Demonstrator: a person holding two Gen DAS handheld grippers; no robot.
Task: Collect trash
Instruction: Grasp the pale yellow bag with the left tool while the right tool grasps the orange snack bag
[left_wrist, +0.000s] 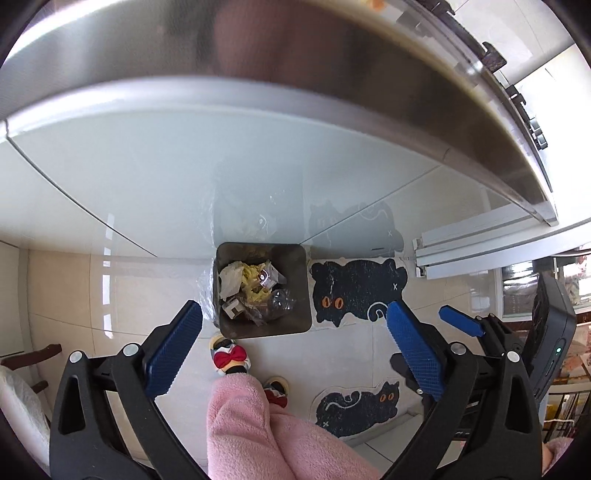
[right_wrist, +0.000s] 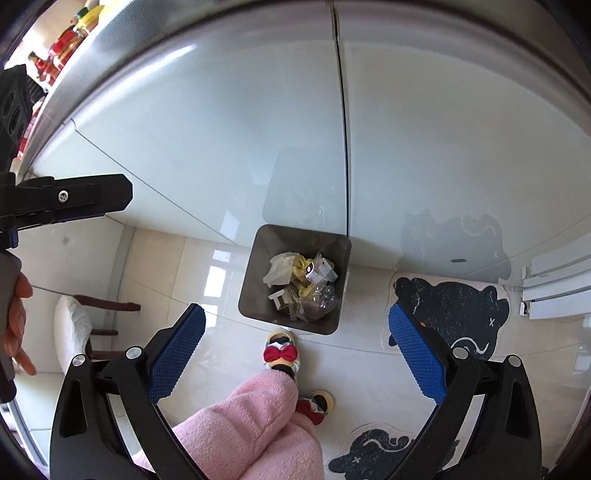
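A dark square trash bin (left_wrist: 295, 291) (right_wrist: 255, 295) stands on the tiled floor against the white cabinet fronts. Inside lie crumpled white paper (left_wrist: 231, 278) (right_wrist: 279, 273), yellow scraps, a clear plastic bottle (left_wrist: 280, 301) (right_wrist: 325, 299) and a small white piece. My left gripper (left_wrist: 293, 308) hangs high above the bin, open, with nothing between its blue pads. My right gripper (right_wrist: 295, 310) is also open and empty above the bin. One blue finger of the right gripper (left_wrist: 461, 321) shows at the right of the left wrist view. The left gripper's black arm (right_wrist: 92, 195) shows at the left of the right wrist view.
A steel counter edge (left_wrist: 332, 110) overhangs glossy white cabinet doors (right_wrist: 258, 129). Two black cat-shaped mats (left_wrist: 358, 291) (left_wrist: 358, 410) lie right of the bin. A person's pink trouser legs (left_wrist: 258, 424) and red-bowed slippers (left_wrist: 229, 356) stand before it. A wooden chair (right_wrist: 92, 321) sits at left.
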